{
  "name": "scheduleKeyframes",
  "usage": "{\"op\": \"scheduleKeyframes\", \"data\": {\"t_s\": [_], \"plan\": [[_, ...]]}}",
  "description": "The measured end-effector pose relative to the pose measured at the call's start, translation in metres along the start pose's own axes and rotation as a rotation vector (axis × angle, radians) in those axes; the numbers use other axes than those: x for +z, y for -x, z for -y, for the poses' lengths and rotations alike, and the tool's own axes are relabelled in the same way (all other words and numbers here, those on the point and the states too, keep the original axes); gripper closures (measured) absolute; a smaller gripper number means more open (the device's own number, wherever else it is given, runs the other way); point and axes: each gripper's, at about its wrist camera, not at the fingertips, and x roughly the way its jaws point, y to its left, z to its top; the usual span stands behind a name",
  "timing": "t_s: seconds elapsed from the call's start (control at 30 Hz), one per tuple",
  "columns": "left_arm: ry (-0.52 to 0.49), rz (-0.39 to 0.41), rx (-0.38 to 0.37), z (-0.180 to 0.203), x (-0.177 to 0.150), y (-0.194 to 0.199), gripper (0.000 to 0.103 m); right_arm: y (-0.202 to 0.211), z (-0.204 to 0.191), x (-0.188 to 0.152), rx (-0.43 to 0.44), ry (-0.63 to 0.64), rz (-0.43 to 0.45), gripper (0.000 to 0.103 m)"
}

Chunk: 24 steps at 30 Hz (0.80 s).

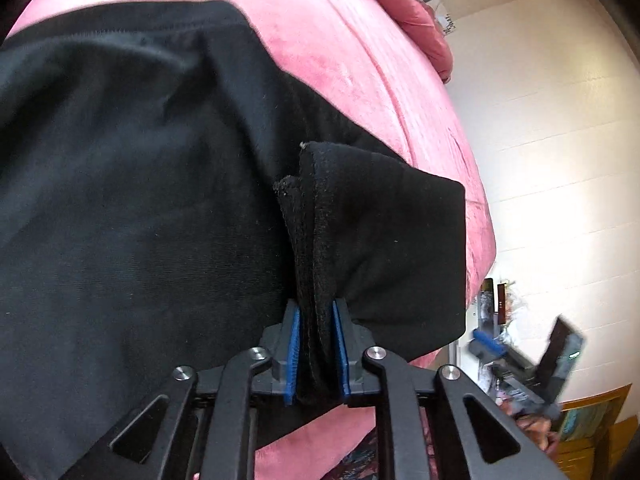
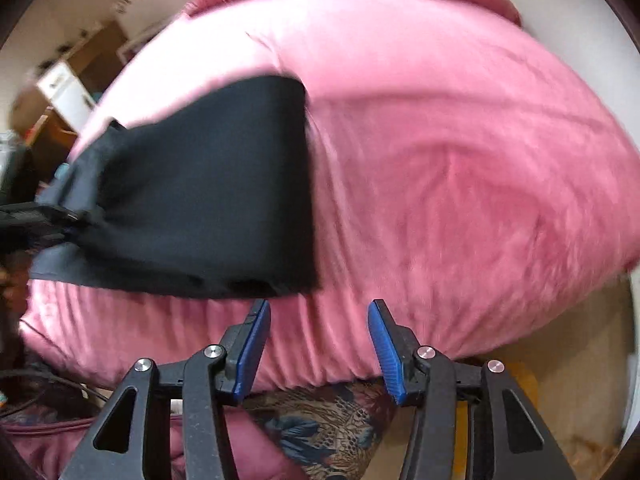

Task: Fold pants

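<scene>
Left gripper (image 1: 314, 312) clamps pants (image 1: 140, 200) hem; right gripper (image 2: 320, 312) empty, tilted down.

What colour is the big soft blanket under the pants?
Pink blanket, plain and velvety, seen best in the right wrist view.

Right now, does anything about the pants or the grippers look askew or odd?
Nothing damaged. The black pants lie on the pink blanket, with one bunched, hemmed edge pinched in the left gripper. The right gripper hangs open and empty over the blanket.
</scene>
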Motion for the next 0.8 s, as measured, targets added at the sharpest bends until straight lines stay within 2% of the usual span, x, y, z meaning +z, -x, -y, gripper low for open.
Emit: {"op": "scheduleKeyframes", "data": {"t_s": [0.1,0.23,0.33,0.47,0.6,0.8], "plan": [[-0.007,0.016,0.03,-0.001,-0.005,0.006,0.079,0.013,-0.024,0.025,0.067,0.04,0.072,0.051],[-0.016,0.044,0.056,-0.017,-0.017,0.03,0.075,-0.003,-0.082,0.066,0.164,0.144,0.11,0.051],[-0.025,0.074,0.09,-0.022,-0.026,0.055,0.075,-0.025,-0.128,0.086,0.183,0.208,0.096,0.051],[-0.005,0.122,0.141,-0.031,-0.037,0.073,0.075,-0.06,-0.167,0.104,0.188,0.245,0.054,0.051],[0.093,0.176,0.163,-0.06,-0.05,0.104,0.075,-0.107,-0.182,0.113,0.133,0.247,-0.039,0.049],[0.274,0.288,0.175,-0.11,-0.082,0.172,0.068,-0.116,-0.178,0.112,0.136,0.232,-0.02,0.047]]}}
